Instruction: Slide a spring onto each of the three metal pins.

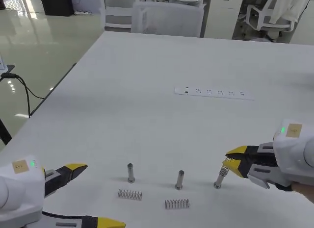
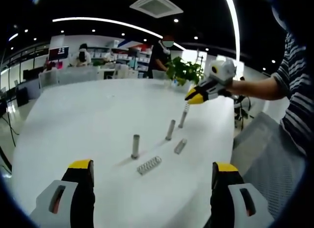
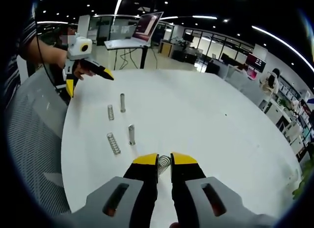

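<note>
Gripping a spring (image 1: 225,164) between nearly closed jaws, the right gripper (image 1: 232,159) sits at the right edge of the head view, low in the frame. The spring hangs at the top of the right pin (image 1: 220,179), which leans a little; how far it has gone over the pin I cannot tell. In the right gripper view the same spring (image 3: 164,162) shows as a few coils pinched between the yellow tips of the right gripper (image 3: 165,159).

The left gripper (image 1: 100,193) is in the lower left corner of the head view with its jaws spread wide and nothing between them. In the left gripper view those jaws rise from the bottom of the frame, well apart.

On the white table (image 1: 147,115), the left pin (image 1: 130,172) and the middle pin (image 1: 180,180) stand upright and bare in a row with the right pin, low in the frame. Two loose springs lie flat just below them: one spring (image 1: 130,194) under the left pin, the other spring (image 1: 177,203) under the middle pin, neither touching a pin.

A white power strip (image 1: 213,92) lies higher up, right of centre, well apart from the pins. White chairs (image 1: 169,17) stand beyond the far edge of the table along the top of the frame.
</note>
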A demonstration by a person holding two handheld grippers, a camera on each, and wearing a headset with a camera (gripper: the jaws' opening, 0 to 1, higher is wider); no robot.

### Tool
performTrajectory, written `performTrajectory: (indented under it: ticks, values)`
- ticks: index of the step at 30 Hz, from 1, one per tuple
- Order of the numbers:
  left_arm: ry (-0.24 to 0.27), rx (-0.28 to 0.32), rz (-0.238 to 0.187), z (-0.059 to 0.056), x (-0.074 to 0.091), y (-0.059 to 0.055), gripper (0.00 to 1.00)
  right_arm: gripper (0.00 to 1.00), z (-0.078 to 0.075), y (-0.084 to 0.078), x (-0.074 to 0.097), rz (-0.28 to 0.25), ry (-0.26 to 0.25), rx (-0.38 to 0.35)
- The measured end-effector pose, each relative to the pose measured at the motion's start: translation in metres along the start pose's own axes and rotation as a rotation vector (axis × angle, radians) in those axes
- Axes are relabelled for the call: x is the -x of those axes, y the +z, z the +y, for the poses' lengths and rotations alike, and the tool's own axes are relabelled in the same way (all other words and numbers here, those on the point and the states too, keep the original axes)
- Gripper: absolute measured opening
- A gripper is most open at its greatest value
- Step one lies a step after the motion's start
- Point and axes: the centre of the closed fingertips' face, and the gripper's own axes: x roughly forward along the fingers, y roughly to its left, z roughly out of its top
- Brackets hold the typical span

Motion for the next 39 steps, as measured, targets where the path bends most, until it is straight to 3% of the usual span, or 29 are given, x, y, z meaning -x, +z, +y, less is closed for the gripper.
performTrajectory:
  ticks: [22,32,39]
  values:
    - [-0.004,0.0,-0.005,-0.001,0.001,0.001,0.96,0.07,0.017,-0.04,-0.019,0.1,0.028,-0.002]
    - [-0.007,0.001,-0.009,-0.002,0.0,0.003,0.96,0.1,0.015,-0.035,-0.017,0.098,0.017,-0.017]
    - [-0.013,-0.006,-0.009,-0.001,0.0,0.004,0.96,0.12,0.014,-0.017,-0.009,0.054,0.008,-0.017]
